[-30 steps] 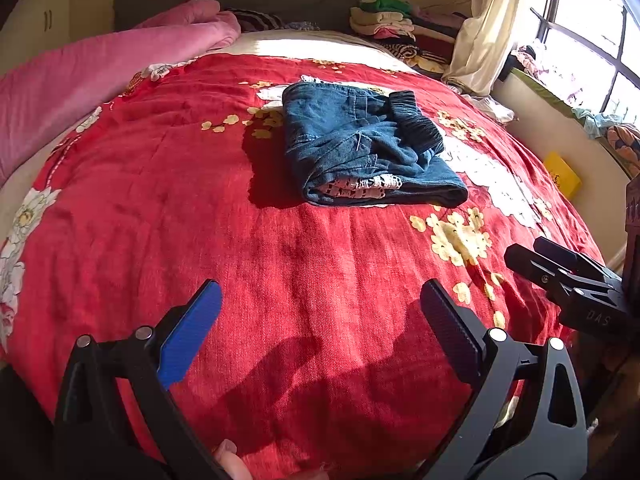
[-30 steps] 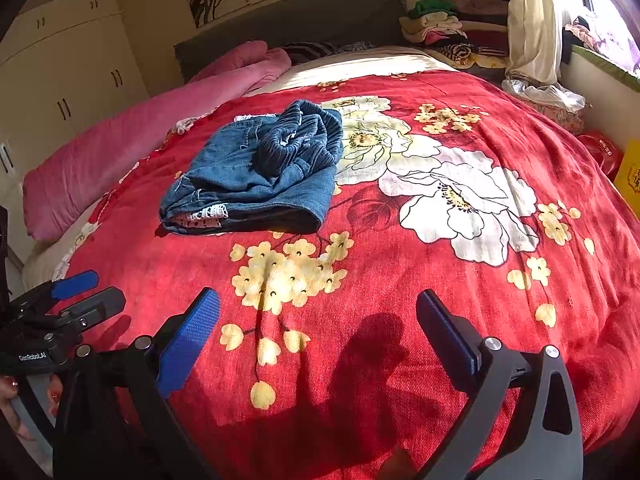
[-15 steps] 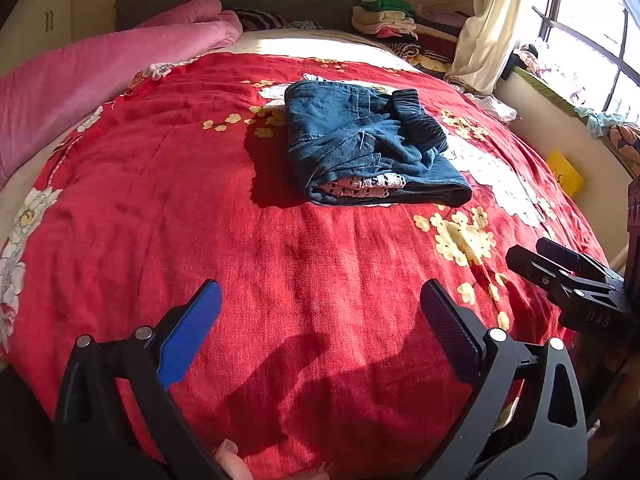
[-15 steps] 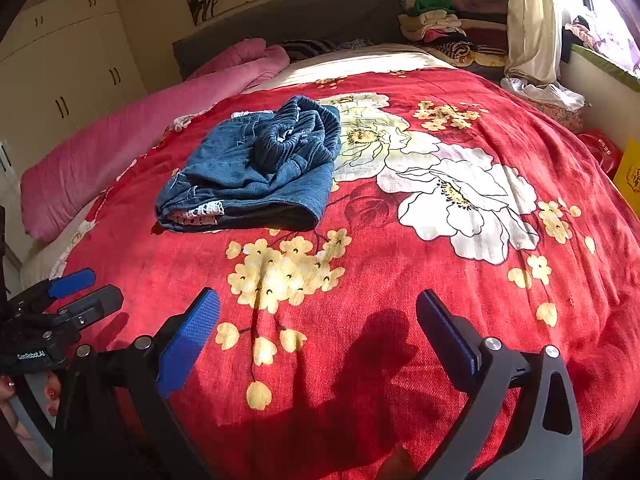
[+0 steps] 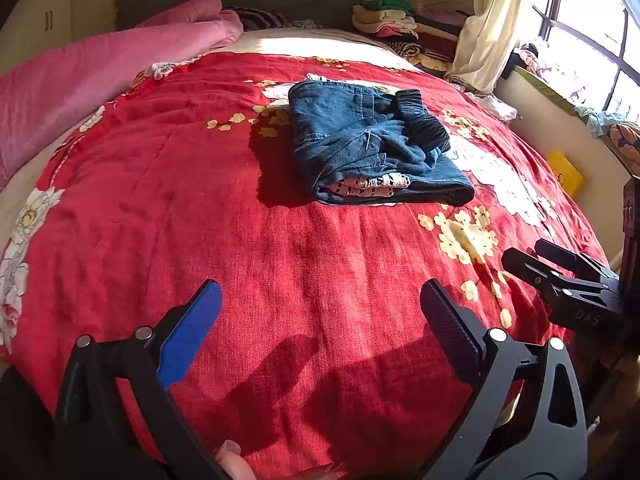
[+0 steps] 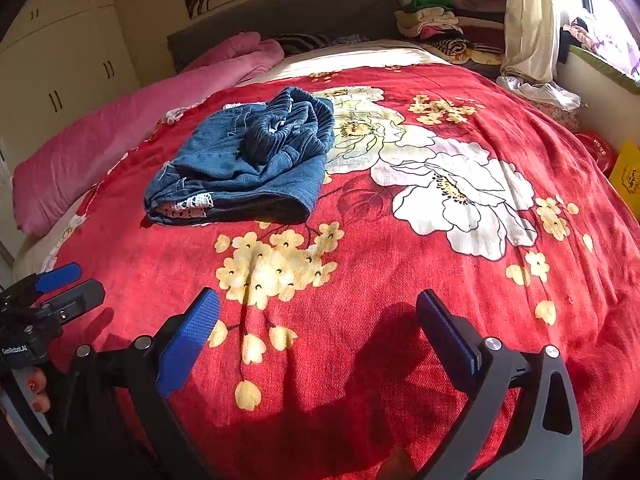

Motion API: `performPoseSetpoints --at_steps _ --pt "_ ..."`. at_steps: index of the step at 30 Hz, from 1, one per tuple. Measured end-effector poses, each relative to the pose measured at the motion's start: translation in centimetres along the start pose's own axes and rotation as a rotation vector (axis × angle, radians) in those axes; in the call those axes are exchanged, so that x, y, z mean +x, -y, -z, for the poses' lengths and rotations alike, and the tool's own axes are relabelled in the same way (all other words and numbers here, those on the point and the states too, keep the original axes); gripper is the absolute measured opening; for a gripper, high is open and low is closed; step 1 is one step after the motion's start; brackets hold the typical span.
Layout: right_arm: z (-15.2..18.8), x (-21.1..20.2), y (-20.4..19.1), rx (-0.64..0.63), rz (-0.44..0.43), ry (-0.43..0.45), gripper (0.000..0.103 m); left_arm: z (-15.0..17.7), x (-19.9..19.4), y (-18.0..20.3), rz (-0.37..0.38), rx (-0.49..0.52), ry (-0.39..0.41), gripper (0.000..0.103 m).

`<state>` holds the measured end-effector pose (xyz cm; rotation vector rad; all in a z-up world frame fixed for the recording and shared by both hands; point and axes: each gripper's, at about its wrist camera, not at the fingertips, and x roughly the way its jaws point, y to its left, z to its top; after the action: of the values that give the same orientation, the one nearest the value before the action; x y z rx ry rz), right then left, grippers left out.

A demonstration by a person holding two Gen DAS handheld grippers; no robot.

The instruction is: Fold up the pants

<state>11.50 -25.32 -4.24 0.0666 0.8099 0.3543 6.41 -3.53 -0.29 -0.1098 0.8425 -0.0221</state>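
Observation:
The blue denim pants (image 5: 372,148) lie folded in a compact bundle on the red flowered bedspread (image 5: 200,220), white lace trim showing at the near edge. They also show in the right wrist view (image 6: 248,168). My left gripper (image 5: 320,308) is open and empty, low over the near edge of the bed, well short of the pants. My right gripper (image 6: 318,312) is open and empty too, over the near edge of the bedspread (image 6: 440,280). Each gripper shows in the other's view: the right (image 5: 560,276), the left (image 6: 56,284).
A pink quilt (image 5: 80,80) lies along the left side of the bed. A stack of folded clothes (image 5: 392,16) sits at the far right by the grey headboard (image 6: 300,8). A curtain (image 5: 484,20), a window and a yellow item (image 5: 564,174) are to the right.
Both grippers have drawn back a little toward the near edge of the bed, still open. The pants have not moved.

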Motion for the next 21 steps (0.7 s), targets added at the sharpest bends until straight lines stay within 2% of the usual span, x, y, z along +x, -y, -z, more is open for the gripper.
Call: performPoseSetpoints --at_steps 13,18,20,21 --pt "0.0 0.4 0.2 -0.014 0.039 -0.008 0.098 -0.1 -0.1 -1.0 -0.017 0.002 -0.003 0.093" --pt "-0.6 0.2 1.4 0.016 0.053 -0.008 0.098 -1.0 -0.7 -3.6 0.025 -0.051 0.062 0.093" --pt "-1.3 -0.4 2.6 0.029 0.064 0.003 0.098 -2.3 -0.6 -5.8 -0.010 -0.089 0.071 0.093" --pt "-1.9 -0.8 3.4 0.047 0.072 0.006 0.098 -3.1 -0.2 -7.3 -0.055 -0.101 0.062 0.093"
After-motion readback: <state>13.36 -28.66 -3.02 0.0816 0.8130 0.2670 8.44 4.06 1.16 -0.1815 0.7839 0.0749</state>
